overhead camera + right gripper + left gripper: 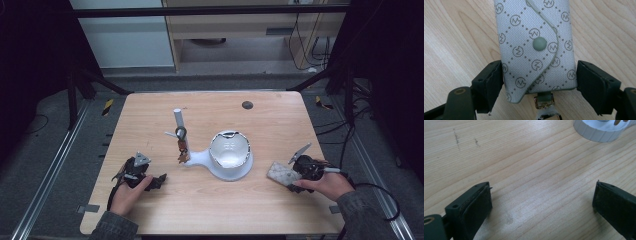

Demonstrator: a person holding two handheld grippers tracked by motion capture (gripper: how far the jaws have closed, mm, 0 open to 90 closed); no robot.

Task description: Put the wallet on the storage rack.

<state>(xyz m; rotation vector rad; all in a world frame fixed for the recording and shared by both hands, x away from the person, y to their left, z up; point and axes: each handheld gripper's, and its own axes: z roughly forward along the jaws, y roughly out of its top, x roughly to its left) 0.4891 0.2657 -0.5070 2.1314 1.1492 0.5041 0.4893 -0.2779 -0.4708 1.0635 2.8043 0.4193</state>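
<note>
Lying between the right gripper (540, 82)'s parted jaws (unclamped): the grey pouch (536, 47).

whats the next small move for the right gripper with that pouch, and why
Probably close the right gripper on the patterned pouch. Its jaws already stand on either side of the pouch's lower end, with a small gap showing at the right-hand jaw, so it looks bracketed but not yet clamped. The pouch lies flat on the wooden table, snap flap up, so a squeeze should secure it before lifting.

Each black hand-held gripper (161, 180) carries a grey three-cornered plate and trailing cable; the person's sleeves (361, 212) are grey.
</note>
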